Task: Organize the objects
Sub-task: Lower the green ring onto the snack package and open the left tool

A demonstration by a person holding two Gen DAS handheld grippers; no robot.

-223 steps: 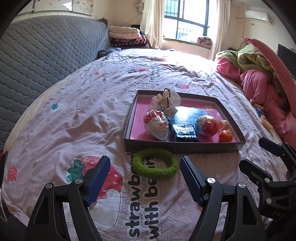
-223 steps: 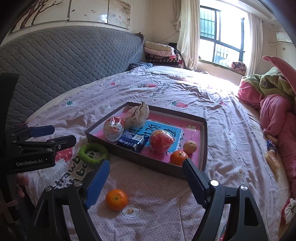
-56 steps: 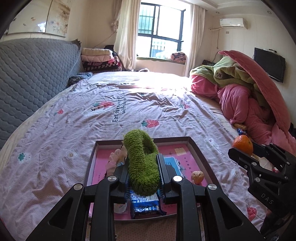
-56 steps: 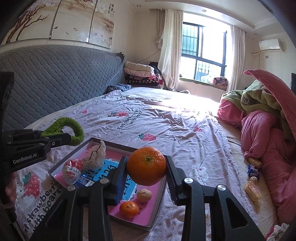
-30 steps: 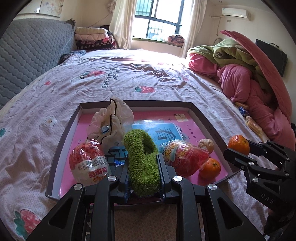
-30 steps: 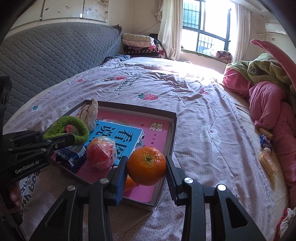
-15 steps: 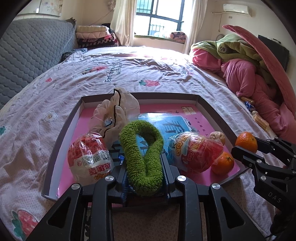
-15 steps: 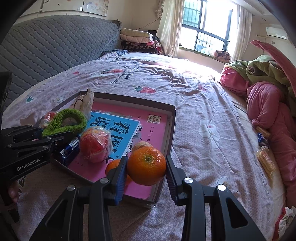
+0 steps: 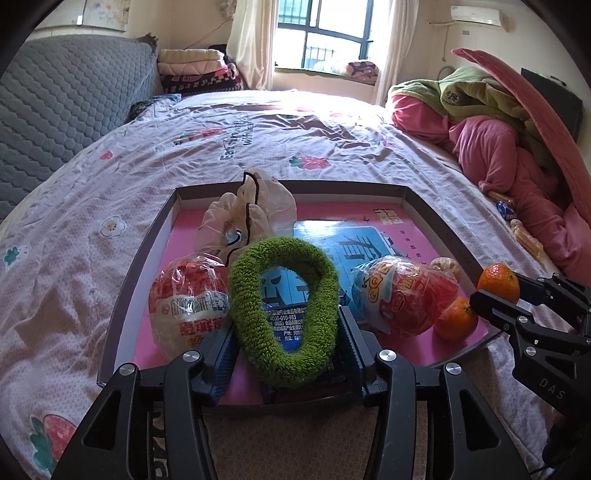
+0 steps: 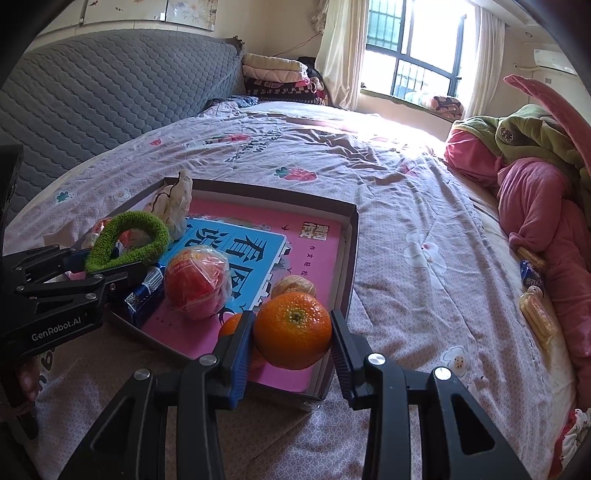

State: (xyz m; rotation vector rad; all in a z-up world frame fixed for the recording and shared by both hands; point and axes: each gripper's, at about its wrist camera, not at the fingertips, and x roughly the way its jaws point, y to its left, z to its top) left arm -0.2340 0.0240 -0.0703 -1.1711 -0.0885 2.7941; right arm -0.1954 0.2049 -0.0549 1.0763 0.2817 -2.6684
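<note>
Left claw: jaws opening, the green fuzzy ring between them. The ring has sprung out to a wide oval, and its sides seem to touch both blue pads. It stands tilted over the near part of the shallow box, above a dark blue packet that shows through its hole.

Right claw: pressed together on an orange, pinched at both sides between the blue pads. The orange hangs over the near right corner of the box, stem end facing the camera.

Box contents, left wrist view:
- red-and-white wrapped snack at left, just beside the ring
- crumpled pale plastic bag toward the far left
- blue printed sheet on the pink floor of the box
- round red wrapped snack at right
- second orange at the near right corner, touching the red snack
- walnut behind it

The box lies on a bed with a lilac strawberry-print sheet. Pink and green bedding is piled at the right edge, with small wrapped snacks beside it. A grey quilted headboard runs along the left, and folded blankets are stacked by the window.
</note>
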